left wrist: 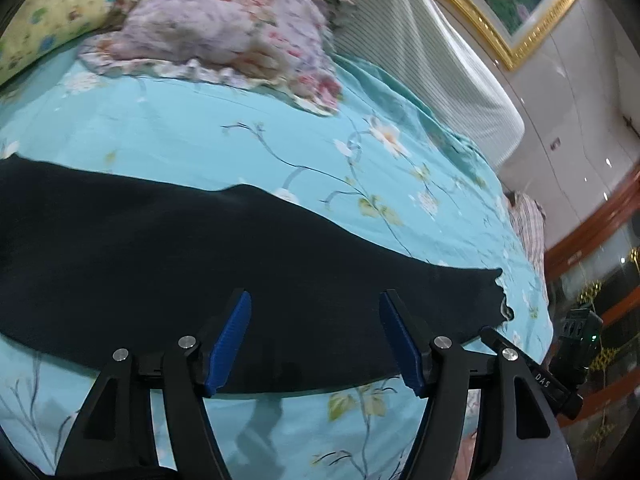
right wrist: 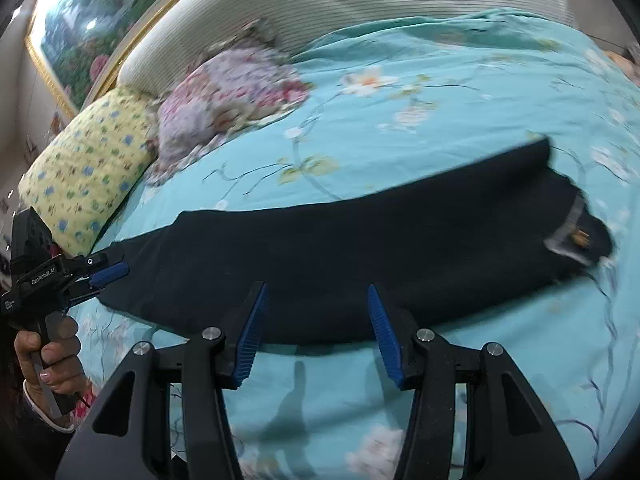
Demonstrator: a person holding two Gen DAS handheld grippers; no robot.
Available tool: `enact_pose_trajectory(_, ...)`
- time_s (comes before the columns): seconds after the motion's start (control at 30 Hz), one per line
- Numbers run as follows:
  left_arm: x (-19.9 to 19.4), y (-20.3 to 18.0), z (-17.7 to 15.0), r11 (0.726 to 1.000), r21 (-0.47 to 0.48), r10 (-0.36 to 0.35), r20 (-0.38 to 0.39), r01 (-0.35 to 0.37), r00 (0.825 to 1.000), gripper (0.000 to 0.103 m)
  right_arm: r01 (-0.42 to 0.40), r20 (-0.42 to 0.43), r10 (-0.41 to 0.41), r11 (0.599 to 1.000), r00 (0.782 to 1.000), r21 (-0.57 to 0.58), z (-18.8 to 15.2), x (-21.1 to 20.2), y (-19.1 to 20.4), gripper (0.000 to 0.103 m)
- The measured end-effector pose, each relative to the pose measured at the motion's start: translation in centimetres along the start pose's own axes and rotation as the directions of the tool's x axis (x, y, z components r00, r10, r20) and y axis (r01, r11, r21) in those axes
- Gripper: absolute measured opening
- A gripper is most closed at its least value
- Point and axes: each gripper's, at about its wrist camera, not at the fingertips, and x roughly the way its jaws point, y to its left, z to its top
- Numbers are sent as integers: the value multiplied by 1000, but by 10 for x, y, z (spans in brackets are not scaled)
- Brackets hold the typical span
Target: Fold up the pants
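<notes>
Dark navy pants lie flat and lengthwise on the turquoise floral bedsheet. In the right wrist view the pants stretch from the leg ends at the left to the waistband at the right. My left gripper is open and empty, its blue pads just above the pants' near edge. My right gripper is open and empty over the near edge at mid-length. The left gripper also shows in the right wrist view, held in a hand by the leg ends.
A pink floral pillow and a yellow patterned pillow lie at the head of the bed, against a striped white headboard. A gold-framed painting hangs on the wall. The bed's edge drops off at the right in the left wrist view.
</notes>
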Motion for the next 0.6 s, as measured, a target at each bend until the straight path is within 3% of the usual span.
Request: enact_pose_trajectory(0.6, 65, -79, 12, 985, 151, -67, -131, 87, 989, 75, 79, 61, -92, 979, 994, 190, -9, -35, -77, 53)
